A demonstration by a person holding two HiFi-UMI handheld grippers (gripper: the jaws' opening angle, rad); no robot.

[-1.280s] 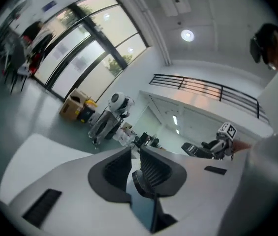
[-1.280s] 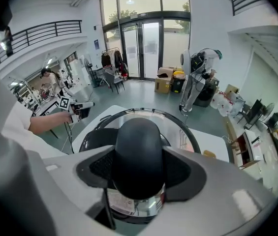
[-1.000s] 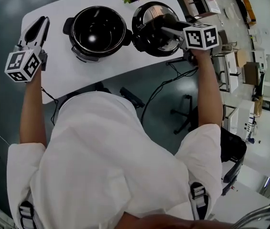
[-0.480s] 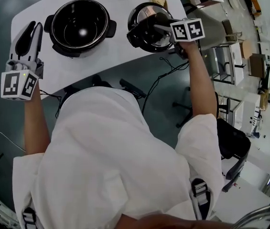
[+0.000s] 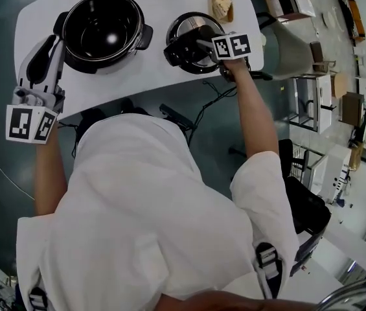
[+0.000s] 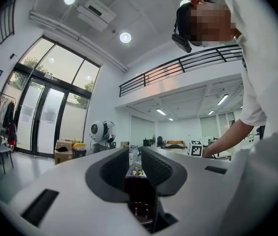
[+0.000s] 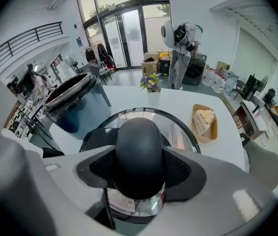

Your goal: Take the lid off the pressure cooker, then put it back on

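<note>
Right gripper view: right tongs (image 7: 139,170) clamp the lid (image 7: 180,127) by its knob (image 7: 139,144), off the cooker (image 5: 138,24); left tongs (image 6: 135,163), just parting, empty; next, I'd guess, reseat it squarely.

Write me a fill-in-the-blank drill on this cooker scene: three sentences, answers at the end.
The right claw is shut on the black ___ of the lid.
In the head view, the pot stands to the ___ of the lid.
The inside of the pot is ___.
Missing words: knob; left; empty.
</note>
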